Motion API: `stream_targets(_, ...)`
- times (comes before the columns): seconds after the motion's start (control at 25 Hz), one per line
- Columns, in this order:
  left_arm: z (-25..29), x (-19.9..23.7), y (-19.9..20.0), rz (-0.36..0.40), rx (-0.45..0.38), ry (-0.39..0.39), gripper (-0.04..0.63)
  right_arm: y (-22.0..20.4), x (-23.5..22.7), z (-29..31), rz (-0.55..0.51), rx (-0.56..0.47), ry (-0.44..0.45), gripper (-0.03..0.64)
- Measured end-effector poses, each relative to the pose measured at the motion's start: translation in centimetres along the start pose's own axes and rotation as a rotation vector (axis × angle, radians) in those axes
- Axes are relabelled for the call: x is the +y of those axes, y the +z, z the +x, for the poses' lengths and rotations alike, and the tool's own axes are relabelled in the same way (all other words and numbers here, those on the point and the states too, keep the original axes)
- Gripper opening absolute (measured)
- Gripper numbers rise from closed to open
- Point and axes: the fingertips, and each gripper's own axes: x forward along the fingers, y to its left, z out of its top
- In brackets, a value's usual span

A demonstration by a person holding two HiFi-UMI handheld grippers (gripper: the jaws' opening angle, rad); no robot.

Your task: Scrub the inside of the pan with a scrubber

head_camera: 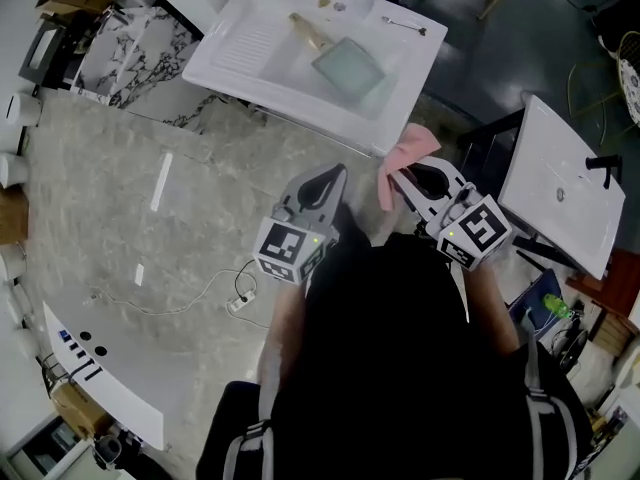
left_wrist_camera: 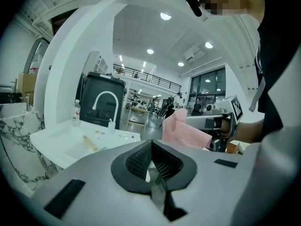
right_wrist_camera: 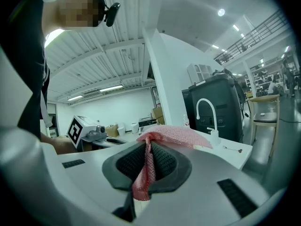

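Head view down; gripper views toward sink (head_camera: 225,68)

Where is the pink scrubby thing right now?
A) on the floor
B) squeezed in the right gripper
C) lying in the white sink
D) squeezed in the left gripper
B: the pink scrubber is pinched between the fingers of the right gripper and flops out over the top of it, while the left gripper is closed with nothing in it.

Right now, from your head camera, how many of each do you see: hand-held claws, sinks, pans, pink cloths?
Grippers: 2, left gripper and right gripper
Sinks: 2
Pan: 1
Cloth: 1
Total: 6
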Motion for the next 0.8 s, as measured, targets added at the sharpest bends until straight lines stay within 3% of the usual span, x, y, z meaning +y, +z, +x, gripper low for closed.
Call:
stream_targets(0.48,3.0,3.7,-1.2,-0.038,0.056,-0.056,0.032,-1.5,-3.7,2.4,0.058,0.056,-0.068,0.038)
stream_targets(0.8,6.8,6.3,0.5,-0.063,0.052,0.037,0.032,-0.3,-9.2,5.0,0.062,0.063,0.020,0.038)
